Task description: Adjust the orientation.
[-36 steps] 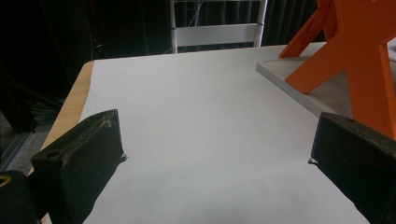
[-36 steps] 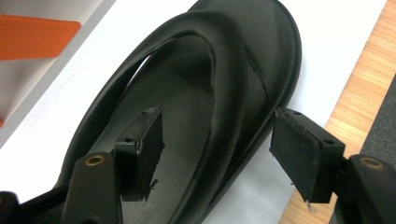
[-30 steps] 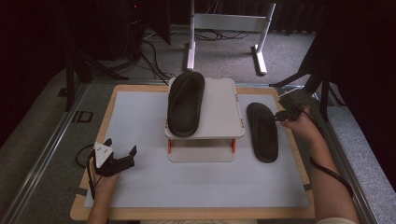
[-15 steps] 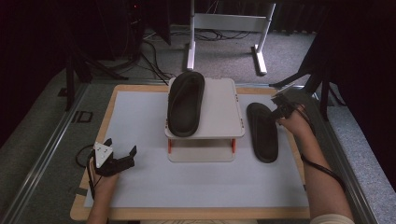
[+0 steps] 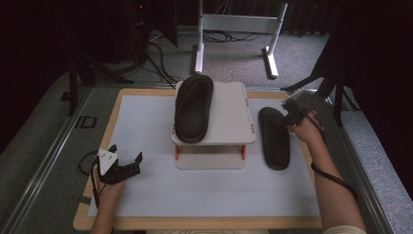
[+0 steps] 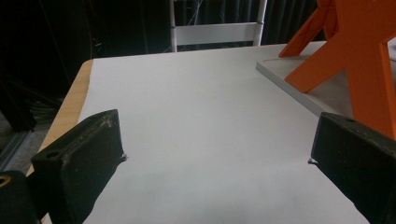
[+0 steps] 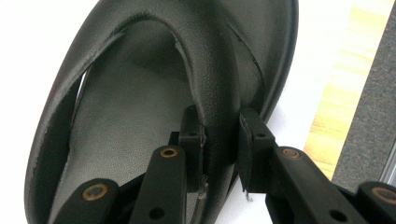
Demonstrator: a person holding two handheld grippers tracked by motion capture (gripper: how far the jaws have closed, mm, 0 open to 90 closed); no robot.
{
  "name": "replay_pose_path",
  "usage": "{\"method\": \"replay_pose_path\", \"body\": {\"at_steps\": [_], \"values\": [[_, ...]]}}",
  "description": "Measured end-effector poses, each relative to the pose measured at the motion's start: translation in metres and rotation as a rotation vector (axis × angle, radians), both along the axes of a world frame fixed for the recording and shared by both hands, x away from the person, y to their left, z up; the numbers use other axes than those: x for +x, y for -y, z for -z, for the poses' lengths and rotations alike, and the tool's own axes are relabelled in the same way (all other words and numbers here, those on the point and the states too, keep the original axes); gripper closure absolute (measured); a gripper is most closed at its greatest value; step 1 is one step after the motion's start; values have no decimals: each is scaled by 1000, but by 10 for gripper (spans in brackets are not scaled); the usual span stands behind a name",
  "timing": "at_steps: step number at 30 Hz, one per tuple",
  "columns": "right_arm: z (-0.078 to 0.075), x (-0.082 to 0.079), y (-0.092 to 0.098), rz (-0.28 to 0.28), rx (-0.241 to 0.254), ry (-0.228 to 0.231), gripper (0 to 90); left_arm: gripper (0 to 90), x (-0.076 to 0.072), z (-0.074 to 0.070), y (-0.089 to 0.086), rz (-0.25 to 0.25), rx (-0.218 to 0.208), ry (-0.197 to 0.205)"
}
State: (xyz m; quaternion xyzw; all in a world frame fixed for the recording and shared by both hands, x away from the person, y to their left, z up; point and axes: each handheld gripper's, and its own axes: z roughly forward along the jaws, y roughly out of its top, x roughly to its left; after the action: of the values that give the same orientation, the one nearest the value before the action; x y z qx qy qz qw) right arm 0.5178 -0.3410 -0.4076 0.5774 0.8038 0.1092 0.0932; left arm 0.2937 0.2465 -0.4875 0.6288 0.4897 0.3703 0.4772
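The black sandal (image 5: 274, 138) lies lengthwise, running away from the person.

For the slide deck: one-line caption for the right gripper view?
Right gripper clamped on the strap of the black sandal lying on the white mat.

I work at a wooden-edged table (image 5: 146, 93) topped with a white sheet (image 5: 146, 126). Around it lies grey carpeted floor (image 5: 234, 58), crossed by loose black cables (image 5: 160, 53). Beyond my table stands a white metal frame on two legs (image 5: 238, 24), which I also see past the far edge (image 6: 215, 32). Dark black curtains (image 5: 384, 58) close off the back and sides, so the room stays dim beyond the lit tabletop.
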Motion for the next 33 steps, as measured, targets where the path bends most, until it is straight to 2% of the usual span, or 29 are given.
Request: {"method": "replay_pose_path", "body": {"at_steps": [6, 13, 33], "values": [[-10, -3, 3, 8, 6, 3, 748, 21, 0, 0, 0, 0, -2, 0], [-33, -9, 5, 26, 29, 3, 749, 21, 0, 0, 0, 0, -1, 0], [-108, -17, -7, 17, 34, 103, 748, 21, 0, 0, 0, 0, -1, -1]]}}
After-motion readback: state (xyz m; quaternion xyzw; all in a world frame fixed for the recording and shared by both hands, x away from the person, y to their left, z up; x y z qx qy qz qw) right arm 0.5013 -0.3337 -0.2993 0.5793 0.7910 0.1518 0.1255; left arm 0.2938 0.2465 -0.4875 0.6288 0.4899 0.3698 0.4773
